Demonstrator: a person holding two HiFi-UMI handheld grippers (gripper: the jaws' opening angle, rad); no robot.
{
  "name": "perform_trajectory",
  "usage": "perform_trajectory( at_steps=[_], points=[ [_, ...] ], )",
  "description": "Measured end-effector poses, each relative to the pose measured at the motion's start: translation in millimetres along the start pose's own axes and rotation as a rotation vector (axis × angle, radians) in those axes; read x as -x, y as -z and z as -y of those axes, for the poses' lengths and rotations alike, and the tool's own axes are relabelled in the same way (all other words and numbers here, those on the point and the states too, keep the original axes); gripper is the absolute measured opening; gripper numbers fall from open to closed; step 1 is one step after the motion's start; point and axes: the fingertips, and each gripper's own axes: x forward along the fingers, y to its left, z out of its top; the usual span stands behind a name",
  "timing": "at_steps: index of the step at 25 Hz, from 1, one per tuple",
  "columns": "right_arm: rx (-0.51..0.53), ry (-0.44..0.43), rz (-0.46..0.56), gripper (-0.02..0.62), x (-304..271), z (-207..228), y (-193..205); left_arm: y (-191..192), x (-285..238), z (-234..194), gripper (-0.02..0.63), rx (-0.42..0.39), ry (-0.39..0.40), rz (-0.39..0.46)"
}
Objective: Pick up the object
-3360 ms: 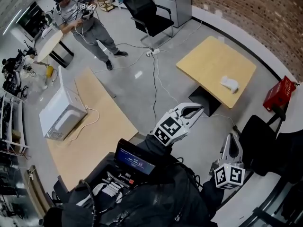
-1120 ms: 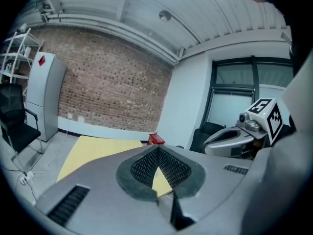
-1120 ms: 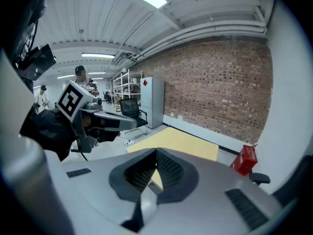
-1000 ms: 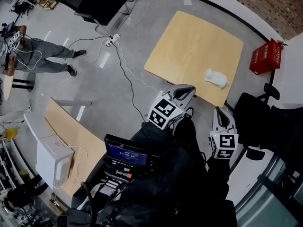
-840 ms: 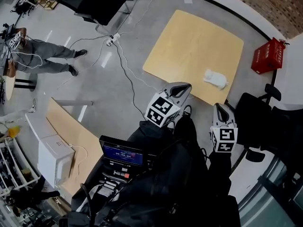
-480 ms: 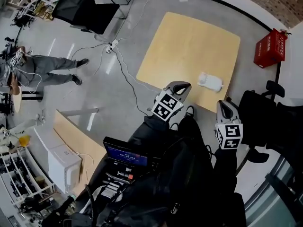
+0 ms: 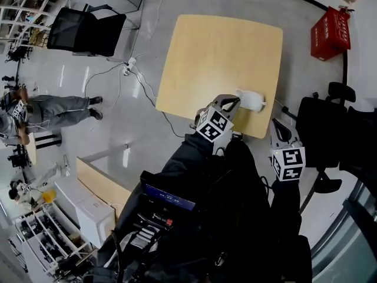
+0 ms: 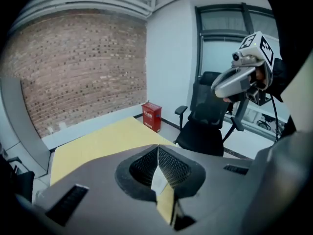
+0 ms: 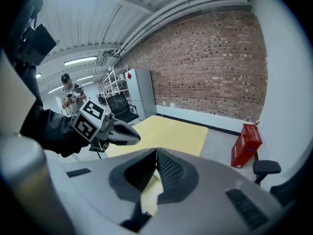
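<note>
A small white object (image 7: 251,99) lies on the yellow wooden table (image 7: 218,52), close to its near right edge. My left gripper (image 7: 231,102) is just left of the object, its tip over the table's near edge, with the jaws shut and nothing held. In the left gripper view the closed tips (image 8: 157,149) meet over the table (image 8: 98,141). My right gripper (image 7: 275,125) hangs off the table's near right corner, short of the object, jaws shut and empty (image 9: 156,153). The object is hidden in both gripper views.
A red basket (image 7: 330,25) stands on the floor beyond the table's right side. A black office chair (image 7: 321,122) is close to my right gripper. Another black chair (image 7: 82,31) and floor cables (image 7: 132,69) lie to the left. A person (image 7: 53,108) stands at far left.
The view has closed in on the table. Both grippers have moved forward, and the left tip now sits beside the white object. Both stay shut.
</note>
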Motion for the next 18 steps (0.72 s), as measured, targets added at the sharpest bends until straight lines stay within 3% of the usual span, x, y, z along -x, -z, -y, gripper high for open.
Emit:
perform_trajectory(
  at_steps=[9, 18],
  points=[
    [-0.037, 0.014, -0.023, 0.006, -3, 21, 4, 15, -58, 12, 0.002, -0.203, 0.142, -0.116],
    [-0.067, 0.053, -0.045, 0.006, -4, 28, 10, 24, -86, 18, 0.052, -0.303, 0.259, -0.153]
  ],
)
